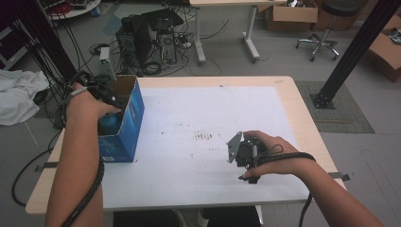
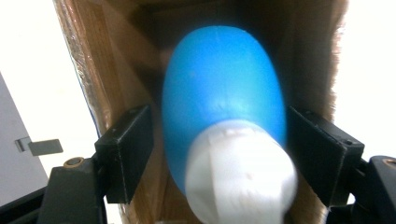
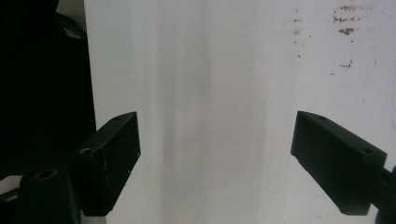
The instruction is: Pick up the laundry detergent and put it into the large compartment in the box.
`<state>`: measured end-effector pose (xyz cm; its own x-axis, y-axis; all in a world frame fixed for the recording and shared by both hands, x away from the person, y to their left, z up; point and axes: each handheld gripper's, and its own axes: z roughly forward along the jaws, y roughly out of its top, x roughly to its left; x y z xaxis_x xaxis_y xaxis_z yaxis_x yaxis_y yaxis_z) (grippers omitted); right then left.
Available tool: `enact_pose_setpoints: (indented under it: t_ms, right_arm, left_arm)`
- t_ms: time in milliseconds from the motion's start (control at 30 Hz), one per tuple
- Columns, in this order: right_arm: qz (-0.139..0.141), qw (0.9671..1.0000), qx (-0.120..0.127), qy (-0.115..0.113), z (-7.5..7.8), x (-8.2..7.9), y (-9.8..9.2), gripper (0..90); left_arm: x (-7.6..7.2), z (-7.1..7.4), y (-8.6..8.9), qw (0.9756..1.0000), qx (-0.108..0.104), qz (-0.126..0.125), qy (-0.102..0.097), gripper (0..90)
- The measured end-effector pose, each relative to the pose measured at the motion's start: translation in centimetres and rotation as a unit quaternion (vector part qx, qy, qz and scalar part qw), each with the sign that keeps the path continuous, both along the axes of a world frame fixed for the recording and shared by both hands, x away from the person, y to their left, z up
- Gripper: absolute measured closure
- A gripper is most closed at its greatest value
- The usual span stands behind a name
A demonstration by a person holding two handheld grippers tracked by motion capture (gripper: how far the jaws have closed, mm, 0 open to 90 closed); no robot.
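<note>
We see a wooden table (image 1: pixel 302 118) under a white sheet (image 1: pixel 208 118) with brown stains (image 1: pixel 204 136) mid-sheet. At its left edge stands our open blue carton (image 1: pixel 124 137); its label is too small to read. Inside lies a blue bottle (image 2: pixel 219 93), white cap (image 2: pixel 240 172) toward us. Our left gripper (image 2: pixel 219 154) straddles it, jaws apart, right pad touching or nearly. Our right gripper (image 3: pixel 215 158) rests open near the sheet's front right.

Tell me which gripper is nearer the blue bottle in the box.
Left. The left gripper is inside the blue box, jaws either side of the blue bottle. The right gripper sits far across the white table, jaws open.
</note>
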<state>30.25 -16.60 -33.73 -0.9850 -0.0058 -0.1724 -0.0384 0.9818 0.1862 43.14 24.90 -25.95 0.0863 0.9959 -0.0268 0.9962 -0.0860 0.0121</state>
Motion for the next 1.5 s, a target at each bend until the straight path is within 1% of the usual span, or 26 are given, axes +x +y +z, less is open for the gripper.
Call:
enact_pose_setpoints:
  t_ms: [67, 200, 300, 433, 467, 600, 700, 900, 967, 1000, 1200, 1300, 1467, 1500]
  right_arm:
    - [0.000, 1.0000, 0.002, -0.001, 0.1, 0.0, 0.0, 15.8]
    - [0.002, 1.0000, 0.001, -0.003, 0.2, -0.1, 0.2, 15.8]
    - [0.003, 1.0000, 0.003, -0.002, 0.2, -0.1, 0.2, 15.8]
    - [0.003, 1.0000, -0.002, -0.004, 0.2, -0.1, 0.2, 15.8]
    - [0.004, 1.0000, -0.002, -0.005, 0.2, -0.1, 0.2, 15.8]
    - [0.003, 1.0000, -0.001, -0.007, 0.4, -0.2, 0.1, 15.8]
    - [0.004, 1.0000, 0.002, -0.007, 0.4, -0.2, 0.0, 15.8]
    - [0.004, 1.0000, 0.004, -0.009, 0.4, -0.3, -0.1, 15.8]
    - [0.004, 0.9999, 0.005, -0.009, 0.5, -0.3, -0.2, 15.8]
    - [0.003, 0.9999, 0.005, -0.010, 0.5, -0.3, -0.3, 15.8]
    - [0.002, 0.9999, 0.008, -0.012, 0.7, -0.3, -0.4, 15.8]
    - [0.003, 0.9999, 0.008, -0.012, 0.8, -0.3, -0.4, 15.8]
    - [0.003, 0.9999, 0.007, -0.013, 0.9, -0.4, -0.4, 15.8]
    - [0.003, 0.9999, 0.008, -0.013, 1.0, -0.4, -0.4, 15.8]
  left_arm:
    - [-0.1, 0.4, 0.0, 1.0000, 0.000, 0.000, -0.003, 25.4]
    - [-0.3, 0.8, -0.1, 1.0000, 0.004, -0.003, 0.000, 23.5]
    - [-0.4, 1.2, -0.2, 1.0000, 0.006, -0.004, -0.002, 22.9]
    - [-0.6, 1.8, -0.4, 0.9999, 0.008, -0.004, -0.008, 20.5]
    - [-0.7, 2.0, -0.5, 0.9999, 0.009, -0.007, -0.007, 20.0]
    - [-0.8, 2.7, -0.7, 0.9999, 0.008, -0.005, -0.007, 15.7]
    - [-0.9, 3.3, -1.0, 0.9998, 0.014, -0.009, -0.012, 15.8]
    - [-1.0, 4.5, -1.5, 0.9995, 0.019, -0.014, -0.021, 15.4]
    - [-1.1, 4.9, -1.6, 0.9995, 0.018, -0.009, -0.023, 14.7]
    - [-1.1, 5.0, -1.7, 0.9994, 0.020, -0.014, -0.023, 13.8]
    - [-1.4, 5.9, -2.1, 0.9991, 0.025, -0.020, -0.029, 9.8]
    - [-1.5, 6.2, -2.2, 0.9990, 0.024, -0.023, -0.028, 9.1]
    - [-1.7, 6.8, -2.4, 0.9987, 0.023, -0.029, -0.034, 7.8]
    - [-1.7, 6.9, -2.5, 0.9986, 0.023, -0.034, -0.035, 6.9]
